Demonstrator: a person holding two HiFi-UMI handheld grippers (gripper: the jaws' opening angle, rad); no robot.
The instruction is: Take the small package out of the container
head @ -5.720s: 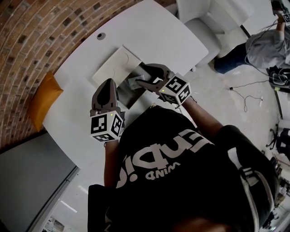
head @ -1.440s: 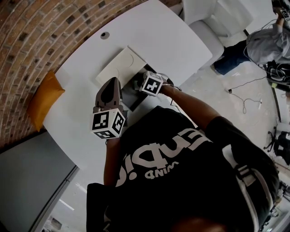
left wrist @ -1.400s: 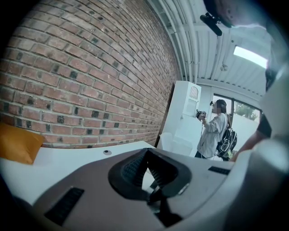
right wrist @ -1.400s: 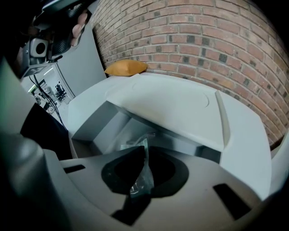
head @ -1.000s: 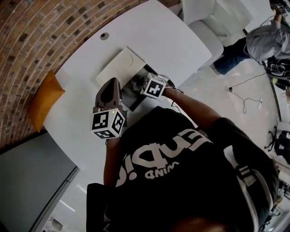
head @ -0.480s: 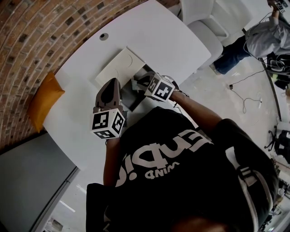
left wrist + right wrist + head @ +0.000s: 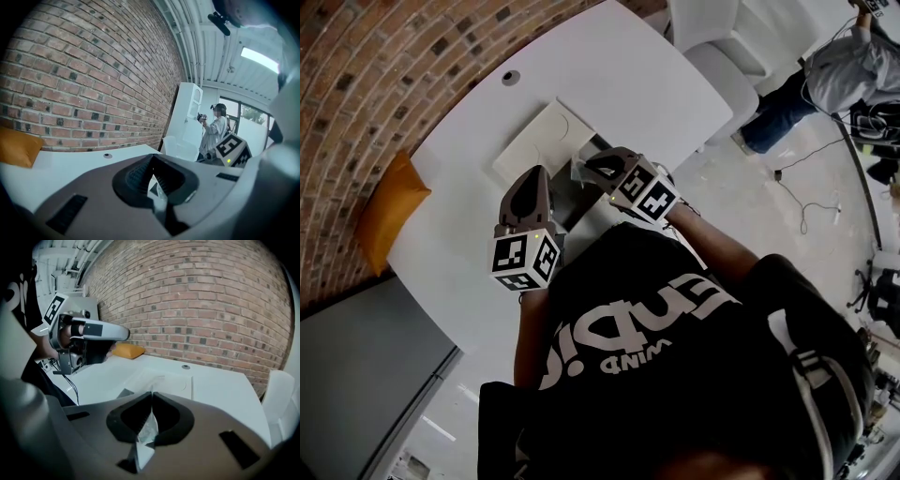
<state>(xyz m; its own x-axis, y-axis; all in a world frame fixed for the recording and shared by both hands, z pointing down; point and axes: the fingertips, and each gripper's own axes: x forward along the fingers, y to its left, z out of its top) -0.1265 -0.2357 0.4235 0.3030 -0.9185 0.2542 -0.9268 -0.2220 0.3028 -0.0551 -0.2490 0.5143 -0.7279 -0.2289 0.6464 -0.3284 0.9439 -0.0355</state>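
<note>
1. Right gripper point(image 7: 151, 395): grey moulded shell with black ribbed pads. The jaws are closed, tips pressed together on the small package.
2. Small package point(image 7: 145, 433): a thin, crinkled pouch of clear, slightly silvery film, roughly triangular where it shows. It is pinched at its top edge between the right pads. The rest hangs behind the tips in the bowed gap between the jaws, off the table and out of the container.
3. Container point(image 7: 566, 199): a dark grey, straight-sided box, matt. It lies below and between the two grippers, and one dark corner shows just beyond the right jaws' tips.
4. Flat white panel point(image 7: 161, 379): smooth and rectangular, with a faint curved line on its face. It lies on the table just beyond the right jaws, against the container's far side.
5. Left gripper point(image 7: 153, 158): same shell and ribbed pads. The jaw tips are touching and the pads bow apart behind them. Nothing gripped can be made out, and only the table and a dark corner show through the gap.
6. Table point(image 7: 609, 75): white, glossy, with a rounded edge. A small round dark hole point(image 7: 510, 77) lies well beyond both sets of jaws.
7. Orange cushion point(image 7: 389, 211): soft and plump, to the left of the left jaws at the table's edge.
8. Brick wall point(image 7: 197, 301): rough red-brown brick with pale mortar, beyond the table.
</note>
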